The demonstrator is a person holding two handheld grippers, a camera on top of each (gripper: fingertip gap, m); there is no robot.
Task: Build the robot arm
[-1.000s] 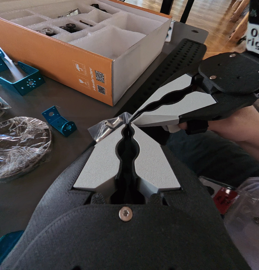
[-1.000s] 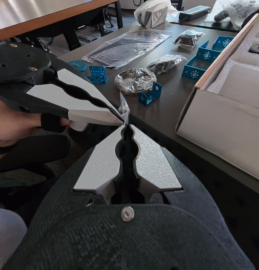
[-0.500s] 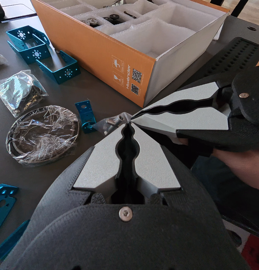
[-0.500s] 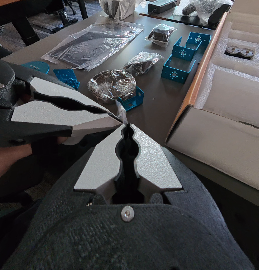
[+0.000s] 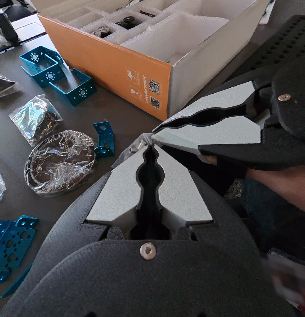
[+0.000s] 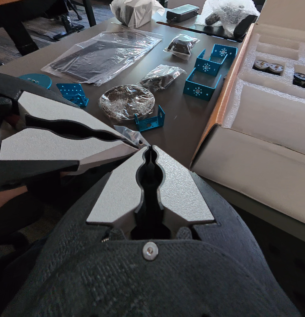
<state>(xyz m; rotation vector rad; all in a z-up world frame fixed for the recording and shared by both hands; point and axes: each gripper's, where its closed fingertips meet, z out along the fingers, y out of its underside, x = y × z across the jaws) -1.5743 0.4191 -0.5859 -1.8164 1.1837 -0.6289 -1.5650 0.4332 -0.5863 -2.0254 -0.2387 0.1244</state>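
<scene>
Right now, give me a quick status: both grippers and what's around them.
Left gripper and right gripper both shut on small clear bag of metal parts. Bag held above table edge. Small blue bracket, wrapped disc just beyond.

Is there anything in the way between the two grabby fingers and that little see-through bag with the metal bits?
Nothing visible. Both the left gripper and the right gripper are shut on the small clear bag, pinching one end of it above the dark table.
</scene>
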